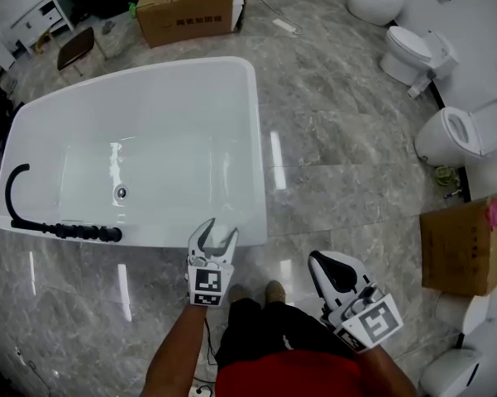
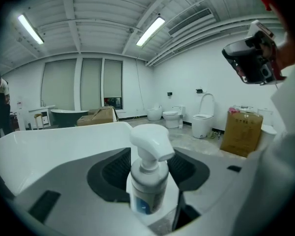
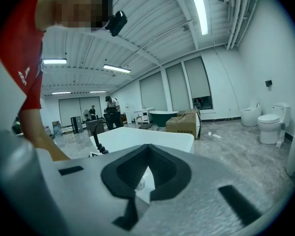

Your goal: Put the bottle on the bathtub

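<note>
A white spray bottle (image 2: 148,181) stands upright between the dark pads of my left gripper (image 2: 148,173), which is shut on it. In the head view the left gripper (image 1: 216,236) is over the near right corner of the white bathtub (image 1: 149,69). There the bottle is hard to tell from the white rim. White tub surface (image 2: 54,141) shows behind and under the bottle. My right gripper (image 1: 327,263) is lower right, above the floor and away from the tub. It is shut with nothing in it (image 3: 146,166). The bathtub (image 3: 152,136) lies ahead of it.
A black faucet (image 1: 58,226) runs along the tub's near left rim. A cardboard box (image 1: 190,7) stands beyond the tub and another (image 1: 467,242) at the right. Toilets (image 1: 413,52) (image 1: 459,135) line the right side. People (image 3: 112,113) stand far back.
</note>
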{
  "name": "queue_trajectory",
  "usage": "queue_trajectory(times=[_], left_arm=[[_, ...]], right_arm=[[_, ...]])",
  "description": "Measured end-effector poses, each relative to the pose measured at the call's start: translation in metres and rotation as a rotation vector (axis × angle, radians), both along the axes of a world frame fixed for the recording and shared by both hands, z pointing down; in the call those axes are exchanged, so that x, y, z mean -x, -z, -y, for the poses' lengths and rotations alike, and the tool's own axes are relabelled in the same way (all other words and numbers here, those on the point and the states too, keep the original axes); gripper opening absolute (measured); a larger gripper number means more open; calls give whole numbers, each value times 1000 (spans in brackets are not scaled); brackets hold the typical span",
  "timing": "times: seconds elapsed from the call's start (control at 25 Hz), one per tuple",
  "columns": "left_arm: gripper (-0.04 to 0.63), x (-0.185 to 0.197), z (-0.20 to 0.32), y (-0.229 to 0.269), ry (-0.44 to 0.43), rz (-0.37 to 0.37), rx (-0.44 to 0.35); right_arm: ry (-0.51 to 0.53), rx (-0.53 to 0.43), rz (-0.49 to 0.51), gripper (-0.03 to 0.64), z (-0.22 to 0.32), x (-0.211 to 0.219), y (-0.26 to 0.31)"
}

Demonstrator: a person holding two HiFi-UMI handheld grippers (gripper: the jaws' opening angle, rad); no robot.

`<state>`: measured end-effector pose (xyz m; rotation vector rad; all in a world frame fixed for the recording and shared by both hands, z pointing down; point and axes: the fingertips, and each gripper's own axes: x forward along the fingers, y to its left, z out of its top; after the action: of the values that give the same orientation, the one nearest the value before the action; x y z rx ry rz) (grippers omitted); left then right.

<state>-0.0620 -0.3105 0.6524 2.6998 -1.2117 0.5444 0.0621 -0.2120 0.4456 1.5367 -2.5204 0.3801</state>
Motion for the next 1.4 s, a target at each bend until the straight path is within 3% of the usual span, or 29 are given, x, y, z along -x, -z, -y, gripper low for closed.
queue_trajectory(times=[0.24, 0.56, 0.76, 1.12, 1.2, 1.4], left_arm=[[266, -5, -3, 3, -23, -2, -10], [284, -2, -3, 51, 7, -20, -108], [284, -2, -16, 114, 11, -48, -192], [281, -23, -80, 238, -1, -199, -209], [254, -29, -93, 258, -10, -221, -212], [85, -36, -115, 295, -32, -242, -233]], right_arm=[[10, -2, 3, 5, 0, 1, -1], [28, -25, 17, 5, -3, -4, 10], [53, -52, 39, 5, -2, 0, 23], [96, -119, 107, 5, -12, 4, 49], [110, -139, 119, 5, -17, 6, 57], [133, -191, 146, 5, -27, 10, 78]])
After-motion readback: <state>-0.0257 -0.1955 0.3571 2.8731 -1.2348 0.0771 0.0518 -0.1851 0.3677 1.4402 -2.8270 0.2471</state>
